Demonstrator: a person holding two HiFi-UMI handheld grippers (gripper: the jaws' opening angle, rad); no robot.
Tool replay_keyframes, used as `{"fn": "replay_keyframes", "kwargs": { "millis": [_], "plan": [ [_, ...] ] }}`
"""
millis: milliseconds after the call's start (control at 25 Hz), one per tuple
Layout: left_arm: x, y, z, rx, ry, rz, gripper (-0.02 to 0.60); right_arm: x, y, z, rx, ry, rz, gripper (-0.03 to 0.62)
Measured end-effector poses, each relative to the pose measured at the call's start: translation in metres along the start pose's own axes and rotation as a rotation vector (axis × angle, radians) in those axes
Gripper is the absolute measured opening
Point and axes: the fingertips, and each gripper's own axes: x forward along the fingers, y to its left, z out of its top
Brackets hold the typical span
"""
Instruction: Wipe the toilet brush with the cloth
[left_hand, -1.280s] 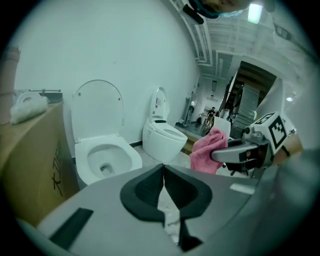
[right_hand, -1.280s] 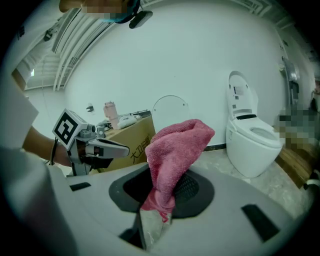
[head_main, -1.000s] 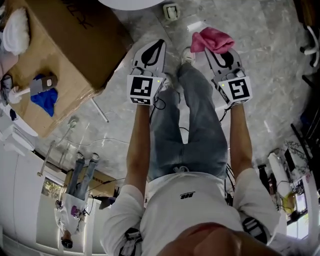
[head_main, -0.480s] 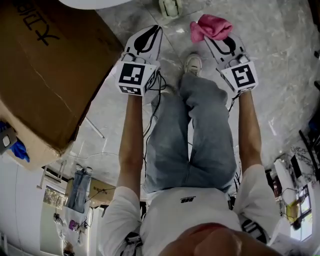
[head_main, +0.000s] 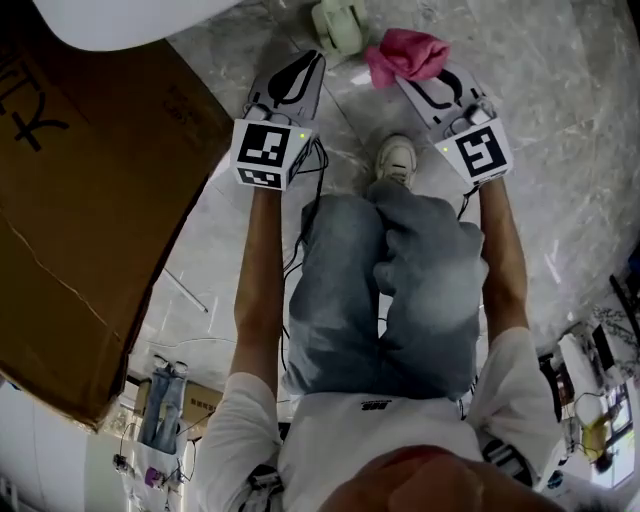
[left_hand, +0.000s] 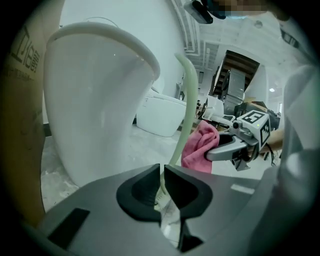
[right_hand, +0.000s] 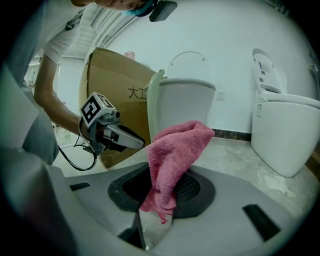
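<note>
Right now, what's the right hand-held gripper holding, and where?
The pink cloth, pinched at its lower end in the jaws of the right hand-held gripper; they have just been opening.

Overhead head view; cloth (head_main: 405, 55) shared throughout

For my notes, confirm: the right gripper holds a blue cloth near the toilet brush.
The cloth is pink, not blue; the right gripper view shows it. The right gripper holds it between jaws that have just been opening, near the toilet brush.
</note>
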Motion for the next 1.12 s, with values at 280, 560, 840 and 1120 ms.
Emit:
{"fn": "replay_keyframes", "kwargs": {
  "millis": [280, 560, 840, 1120],
  "plan": [
    [0.039, 0.014, -0.043, 0.063, 0.017, -0.023, 0.064, 0.036, 0.004, -0.030, -0.097, -0.021, 0.055, 0.116],
    [0.067, 0.026, -0.072, 0.086, 0.041, -0.032, 0.099, 0.068, 0.006, -0.043, -0.162, -0.032, 0.095, 0.161],
    [0.074, 0.031, -0.072, 0.093, 0.007, -0.034, 0.101, 0.097, 0.000, -0.048, -0.197, -0.066, 0.089, 0.185],
    [0.078, 0.027, -0.071, 0.118, 0.003, -0.052, 0.101, 0.121, -0.004, -0.051, -0.222, -0.062, 0.097, 0.200]
  ]
}}
